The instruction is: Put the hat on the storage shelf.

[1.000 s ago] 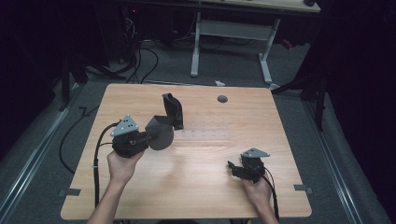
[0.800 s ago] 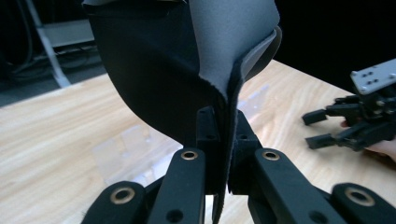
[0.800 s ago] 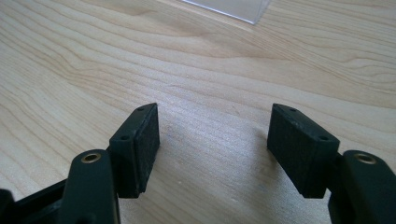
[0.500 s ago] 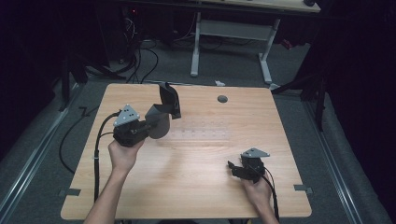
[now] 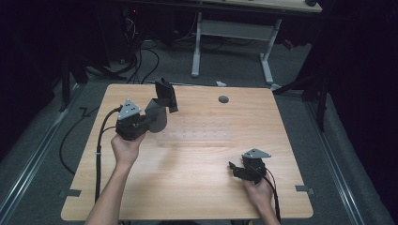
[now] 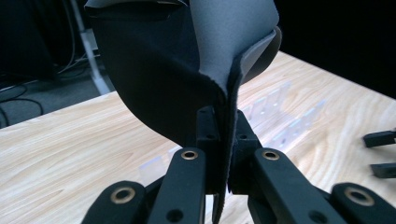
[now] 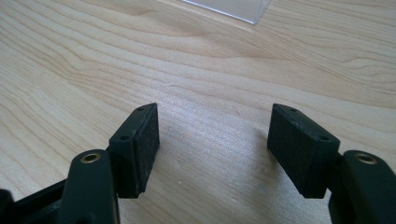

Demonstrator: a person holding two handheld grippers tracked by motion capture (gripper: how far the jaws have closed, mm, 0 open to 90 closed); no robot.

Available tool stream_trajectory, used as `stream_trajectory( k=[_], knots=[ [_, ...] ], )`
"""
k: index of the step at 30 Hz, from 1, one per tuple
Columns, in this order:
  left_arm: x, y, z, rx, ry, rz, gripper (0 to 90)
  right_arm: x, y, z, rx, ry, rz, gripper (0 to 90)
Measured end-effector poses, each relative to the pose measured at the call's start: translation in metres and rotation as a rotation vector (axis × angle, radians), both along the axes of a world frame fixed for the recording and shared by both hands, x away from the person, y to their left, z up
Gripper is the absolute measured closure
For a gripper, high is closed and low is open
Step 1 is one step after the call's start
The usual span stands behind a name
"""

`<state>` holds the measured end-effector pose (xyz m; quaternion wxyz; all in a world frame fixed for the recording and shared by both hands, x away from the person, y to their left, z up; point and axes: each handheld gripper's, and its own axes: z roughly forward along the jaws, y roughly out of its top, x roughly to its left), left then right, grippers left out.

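Note:
My left gripper (image 5: 151, 118) is over the table's far left part, held in a hand and shut on a soft dark grey pad (image 5: 162, 101). The pad bends upward, its black flap standing above the jaws. In the left gripper view the pad (image 6: 187, 70) is pinched along its edge between the pads of the left gripper (image 6: 224, 140) and curls up over them. My right gripper (image 5: 233, 168) rests near the front right of the table, open. In the right gripper view the right gripper (image 7: 212, 144) has bare wood between its pads.
A clear plastic piece (image 5: 202, 134) lies flat at the middle of the wooden table (image 5: 187, 187); its corner (image 7: 229, 9) lies ahead of the right jaws. A round grey grommet (image 5: 223, 99) sits near the far edge. A black cable (image 5: 100, 145) trails off the left side.
My left gripper has carried the pad toward the far edge and slightly left. The right gripper has stayed where it was.

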<state>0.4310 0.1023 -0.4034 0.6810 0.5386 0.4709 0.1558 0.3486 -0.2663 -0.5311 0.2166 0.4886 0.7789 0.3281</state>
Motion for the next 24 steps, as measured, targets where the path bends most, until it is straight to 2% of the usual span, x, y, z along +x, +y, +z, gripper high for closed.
stream_trajectory(
  k=[12,24],
  knots=[
    [0.015,-0.004,-0.013,0.024,0.004,0.032,86.3,0.000,0.000,0.000,-0.001,-0.001,0.000,34.4],
    [0.019,-0.009,-0.023,0.028,0.026,0.038,86.3,0.000,0.000,0.000,-0.001,-0.001,0.000,34.4]
  ],
)
